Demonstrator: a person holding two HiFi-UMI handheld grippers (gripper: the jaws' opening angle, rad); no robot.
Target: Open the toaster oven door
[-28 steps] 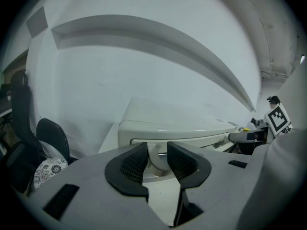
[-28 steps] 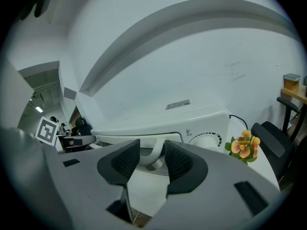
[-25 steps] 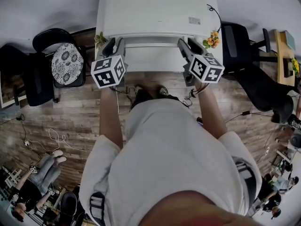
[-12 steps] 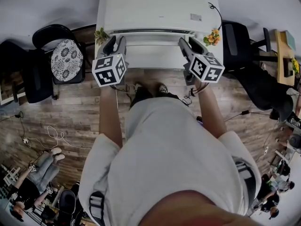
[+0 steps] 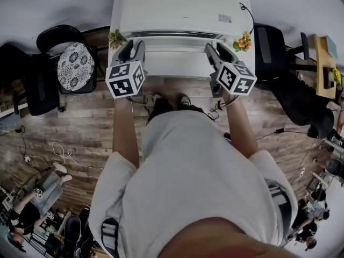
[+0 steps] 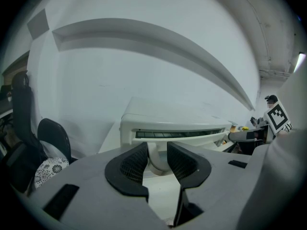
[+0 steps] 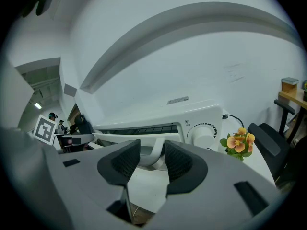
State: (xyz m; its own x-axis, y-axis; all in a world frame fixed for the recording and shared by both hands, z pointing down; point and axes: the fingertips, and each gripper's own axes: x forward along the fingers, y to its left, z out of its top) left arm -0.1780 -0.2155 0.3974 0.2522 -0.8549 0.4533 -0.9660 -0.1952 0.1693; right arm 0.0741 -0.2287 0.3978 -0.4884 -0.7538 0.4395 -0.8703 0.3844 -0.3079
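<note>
At twelve o'clock in the head view, we see the white toaster oven (image 5: 177,9) on its white table (image 5: 114,20), against a pale wall. Its door (image 5: 174,63) is ajar: the top edge leans out toward us, and a dark slot shows between it and the oven body.

Our left gripper (image 5: 133,48) sits at the door's ten o'clock corner and our right gripper (image 5: 216,51) at its two o'clock corner, both pointing forward and somewhat down. In the left gripper view, the jaws are closed on the left end of the white door handle (image 6: 157,159), whose curved post fills the gap between the ribbed pads (image 6: 134,163). In the right gripper view, the right gripper's jaws clamp the handle's other end the same way, with the white bar bending down between the pads (image 7: 178,163).

A round control dial (image 7: 204,132) sits on the oven front at one o'clock from the right gripper's jaws. Orange flowers (image 5: 242,43) stand just beside the oven at three o'clock from that dial, and a small green plant (image 5: 115,37) stands by the left gripper. A black cord (image 5: 246,12) runs from the oven's right rear.

At nine o'clock a black chair carries a patterned cushion (image 5: 75,69); another black chair (image 5: 269,47) stands at three o'clock. Wooden floor (image 5: 80,133) lies below.
</note>
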